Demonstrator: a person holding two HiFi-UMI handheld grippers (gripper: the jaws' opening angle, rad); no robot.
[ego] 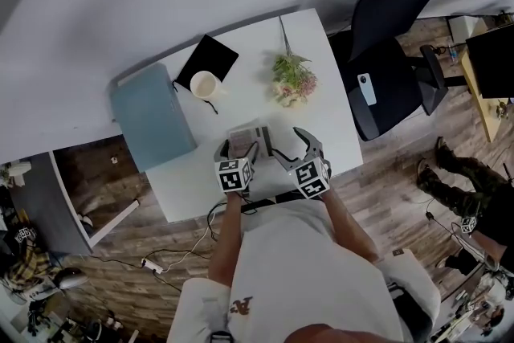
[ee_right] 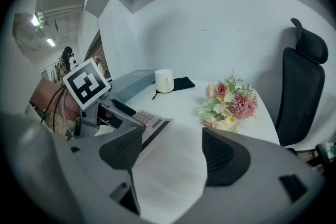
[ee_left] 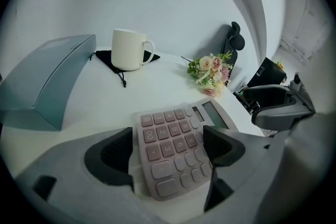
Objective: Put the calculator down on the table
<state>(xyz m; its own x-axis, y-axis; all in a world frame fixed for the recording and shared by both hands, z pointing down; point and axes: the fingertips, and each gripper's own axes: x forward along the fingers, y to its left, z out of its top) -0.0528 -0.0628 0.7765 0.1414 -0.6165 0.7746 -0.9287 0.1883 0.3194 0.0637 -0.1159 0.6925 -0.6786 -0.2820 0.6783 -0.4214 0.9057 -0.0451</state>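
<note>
Calc [ee_left: 173, 149] sits on the white surface [ego: 249, 84] near its front edge, btwn my left claw [ee_left: 169, 139] pads, which are spread wide w/ no squeeze on it. Right claw [ee_right: 170, 144] is just beside it, also spread, only bare surface btwn. Open room ahead of the calc. Further back: 1 mug [ee_left: 128, 49] on 1 black cloth [ee_left: 105, 57], 1 flower bunch [ee_left: 210, 72], 1 blue-grey box [ee_left: 44, 78] at left. 1 chair [ego: 393, 52] off the right edge.

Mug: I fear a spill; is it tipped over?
No, the mug stands upright, its open mouth facing up.
</note>
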